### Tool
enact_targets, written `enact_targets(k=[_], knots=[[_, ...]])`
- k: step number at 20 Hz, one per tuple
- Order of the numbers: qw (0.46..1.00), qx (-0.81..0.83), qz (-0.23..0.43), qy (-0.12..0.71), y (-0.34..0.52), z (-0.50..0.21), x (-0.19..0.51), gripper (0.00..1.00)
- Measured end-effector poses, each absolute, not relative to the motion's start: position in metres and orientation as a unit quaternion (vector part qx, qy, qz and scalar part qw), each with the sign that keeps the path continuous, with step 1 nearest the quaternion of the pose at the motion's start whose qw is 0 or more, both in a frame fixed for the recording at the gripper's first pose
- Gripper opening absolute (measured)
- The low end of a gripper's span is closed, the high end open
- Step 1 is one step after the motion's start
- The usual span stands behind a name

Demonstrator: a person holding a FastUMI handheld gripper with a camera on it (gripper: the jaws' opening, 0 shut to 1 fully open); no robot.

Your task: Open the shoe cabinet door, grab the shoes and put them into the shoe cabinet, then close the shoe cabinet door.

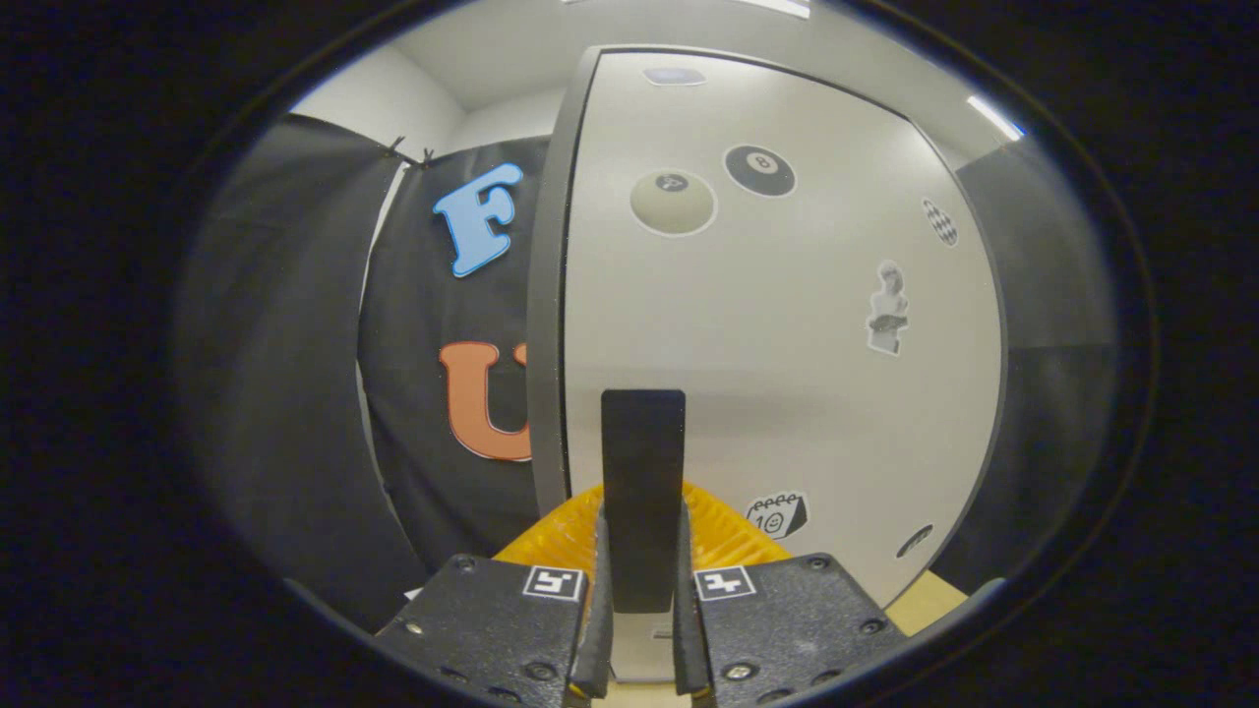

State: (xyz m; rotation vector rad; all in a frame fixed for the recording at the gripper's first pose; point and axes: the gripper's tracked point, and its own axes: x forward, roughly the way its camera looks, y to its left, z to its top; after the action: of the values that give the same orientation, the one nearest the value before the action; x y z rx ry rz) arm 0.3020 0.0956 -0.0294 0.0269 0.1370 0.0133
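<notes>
The white shoe cabinet door (pixel 767 374) stands right in front of me, dotted with stickers. A flat black handle (pixel 642 462) sticks out from its lower middle. My gripper (pixel 641 580) is shut on that handle, with one finger pressed against each of its sides. The door's dark left edge (pixel 544 324) faces me at a slight angle.
Black cloth booth walls hang to the left and right of the cabinet. A strip of light wooden floor or table (pixel 925 600) shows at the door's lower right.
</notes>
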Motion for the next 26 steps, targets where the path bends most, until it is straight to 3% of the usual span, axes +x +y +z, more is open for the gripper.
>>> enact_targets(k=[15, 20, 26], knots=[[0.979, 0.024, 0.175, 0.102, 0.081, -0.014, 0.217, 0.18], [0.974, 0.019, 0.203, 0.096, 0.055, -0.012, 0.191, 0.19], [0.977, 0.011, 0.192, 0.091, 0.023, -0.008, 0.165, 0.18]])
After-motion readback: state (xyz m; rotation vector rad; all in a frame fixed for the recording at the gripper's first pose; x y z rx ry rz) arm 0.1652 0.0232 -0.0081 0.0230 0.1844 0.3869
